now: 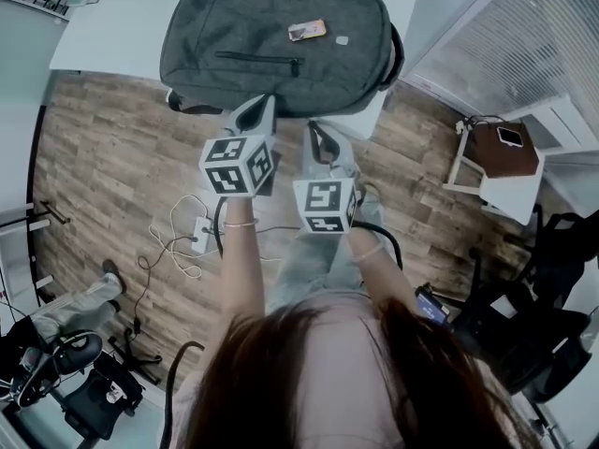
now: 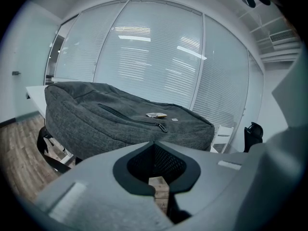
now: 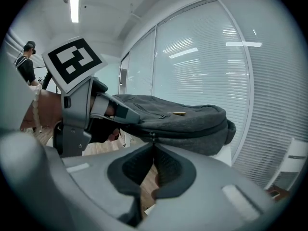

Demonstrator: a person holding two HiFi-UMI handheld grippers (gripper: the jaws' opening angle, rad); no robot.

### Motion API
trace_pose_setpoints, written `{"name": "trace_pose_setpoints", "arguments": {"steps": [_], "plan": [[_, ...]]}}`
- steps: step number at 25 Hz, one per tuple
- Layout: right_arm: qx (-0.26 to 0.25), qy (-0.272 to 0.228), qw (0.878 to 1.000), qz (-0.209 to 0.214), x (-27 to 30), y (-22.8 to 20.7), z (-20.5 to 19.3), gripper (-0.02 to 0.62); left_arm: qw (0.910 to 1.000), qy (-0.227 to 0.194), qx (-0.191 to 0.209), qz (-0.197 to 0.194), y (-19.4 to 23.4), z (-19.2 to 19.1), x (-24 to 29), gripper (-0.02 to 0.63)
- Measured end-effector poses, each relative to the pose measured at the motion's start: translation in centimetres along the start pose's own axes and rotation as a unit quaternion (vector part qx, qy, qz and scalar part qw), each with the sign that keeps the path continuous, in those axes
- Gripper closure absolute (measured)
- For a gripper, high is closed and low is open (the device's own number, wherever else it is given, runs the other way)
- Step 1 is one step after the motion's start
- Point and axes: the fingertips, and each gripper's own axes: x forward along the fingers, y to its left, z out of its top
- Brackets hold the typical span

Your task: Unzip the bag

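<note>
1. The grey backpack (image 1: 271,40) lies flat on the white table (image 1: 112,36) at 12 o'clock in the head view. Its near edge hangs over the table's rim.
2. Its front pocket zip (image 1: 257,60) is closed. A small orange-and-white tag (image 1: 307,31) rests on the fabric at 1 o'clock from that zip.
3. The left gripper (image 1: 265,103) has its fingers clenched together on nothing. Their tips sit by the backpack's near edge, at 6 o'clock from the pocket zip.
4. The right gripper (image 1: 314,129) is just beside it at 4 o'clock. Its fingers are also pressed together, with nothing seen between them.
5. In the right gripper view, the main zip pull (image 3: 153,135) on the backpack's side wall sits at 12 o'clock from the fingertips, very near. Whether they touch it cannot be told.
6. A wood-plank floor (image 1: 103,148) lies below both arms. A white power strip (image 1: 199,237) with loose cables lies on it at 7 o'clock from the left gripper.
</note>
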Motion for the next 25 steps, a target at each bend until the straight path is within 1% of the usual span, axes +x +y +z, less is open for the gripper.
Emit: {"name": "trace_pose_setpoints", "arguments": {"steps": [9,15,25], "plan": [[-0.013,0.011,0.999,0.028,-0.4,-1.3,-0.3,0.586,0.9991,-0.003,-0.022,0.037,0.1,-0.1,0.0,0.598],[-0.016,0.012,0.999,0.041,-0.7,-2.0,-0.3,0.586,0.9978,-0.002,-0.026,0.061,0.1,-0.1,0.1,0.598],[-0.023,0.013,0.998,0.053,-1.3,-3.3,-0.1,0.586,0.9961,-0.007,-0.031,0.083,0.1,-0.1,0.2,0.598]]}}
